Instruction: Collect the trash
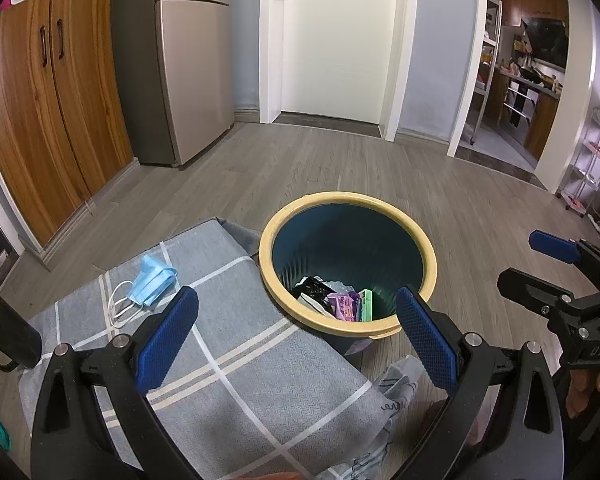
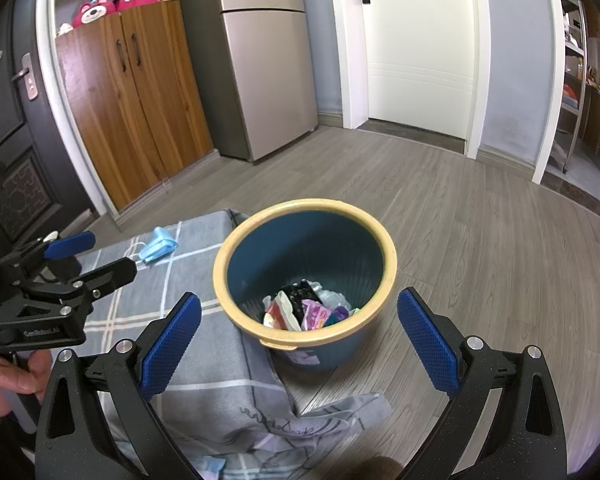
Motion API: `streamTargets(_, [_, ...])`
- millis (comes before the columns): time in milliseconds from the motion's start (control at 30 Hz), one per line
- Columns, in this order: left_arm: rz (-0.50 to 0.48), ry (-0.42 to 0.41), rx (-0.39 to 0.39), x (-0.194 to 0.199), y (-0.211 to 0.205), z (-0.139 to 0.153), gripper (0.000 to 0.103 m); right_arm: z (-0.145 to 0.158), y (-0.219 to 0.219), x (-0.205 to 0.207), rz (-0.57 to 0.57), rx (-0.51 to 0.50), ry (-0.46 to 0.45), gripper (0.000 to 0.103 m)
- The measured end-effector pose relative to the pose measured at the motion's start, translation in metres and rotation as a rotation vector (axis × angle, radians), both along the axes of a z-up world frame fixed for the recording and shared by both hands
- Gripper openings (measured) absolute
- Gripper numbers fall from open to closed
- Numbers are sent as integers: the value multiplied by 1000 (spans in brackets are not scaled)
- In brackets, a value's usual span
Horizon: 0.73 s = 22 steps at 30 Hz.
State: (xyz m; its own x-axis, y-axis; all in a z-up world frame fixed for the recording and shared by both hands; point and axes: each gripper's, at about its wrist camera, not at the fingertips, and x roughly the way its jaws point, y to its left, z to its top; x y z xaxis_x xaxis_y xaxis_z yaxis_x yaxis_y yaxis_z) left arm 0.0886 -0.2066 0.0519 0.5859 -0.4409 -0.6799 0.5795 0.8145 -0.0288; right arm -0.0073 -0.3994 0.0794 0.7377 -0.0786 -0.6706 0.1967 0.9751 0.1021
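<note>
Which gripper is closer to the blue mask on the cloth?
Left. The left gripper hangs over the cloth, with the mask just ahead of its left finger. The right gripper hangs by the bin, farther from the mask.

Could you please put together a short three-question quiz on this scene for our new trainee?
1. True or false: the left gripper is shut on a piece of trash.
2. What lies on the grey checked cloth to the left of the bin? A) a blue face mask B) a banana peel C) a newspaper
3. Fill in: the bin has a dark blue wall and a ____ rim.

Key
1. False: both the left gripper and the right gripper are open and hold nothing.
2. A: the face mask lies there; wrappers are already in the bin.
3. Yellow.
</note>
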Motion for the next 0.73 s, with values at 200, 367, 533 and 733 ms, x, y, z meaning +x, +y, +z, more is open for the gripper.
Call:
streamTargets(200, [-13,-1,-5,-1,0,-1,97,0,0,0,0,0,-1,98])
streamTargets(367, [-23,-4,-11,-3,1,-1,97,0,0,0,-6,3,-2,98])
streamTargets(533, [-15,1,-6,-1,0,-1,97,-1,3,1,-4,3,-1,98])
streamTargets(733, [-8,8,2,0,1,-2,97,-1,3,1,-3,5,-1,98])
